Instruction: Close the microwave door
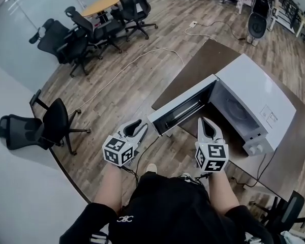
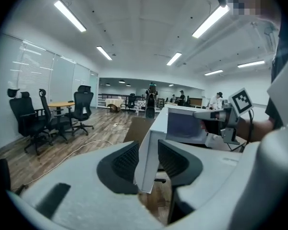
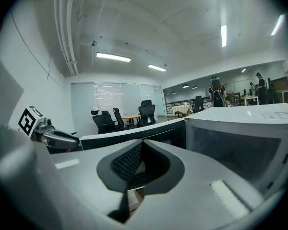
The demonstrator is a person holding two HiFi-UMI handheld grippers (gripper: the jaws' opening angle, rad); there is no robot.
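A white microwave (image 1: 254,93) stands on a brown table (image 1: 203,60), its door (image 1: 180,108) swung wide open toward me. My left gripper (image 1: 138,127) is at the door's free end. In the left gripper view the door's edge (image 2: 151,138) stands in line between that gripper's (image 2: 148,164) parted jaws; the pads do not visibly press on it. My right gripper (image 1: 208,127) hovers in front of the open cavity (image 3: 245,147), with its jaws (image 3: 140,164) shut and nothing between them. The door's inner face (image 3: 134,135) lies just beyond them.
Black office chairs (image 1: 46,126) (image 1: 91,29) stand on the wooden floor to the left. A white cable (image 1: 127,65) runs across the floor toward the table. A black cord (image 1: 262,169) hangs off the table's near edge. People stand far off (image 2: 152,97).
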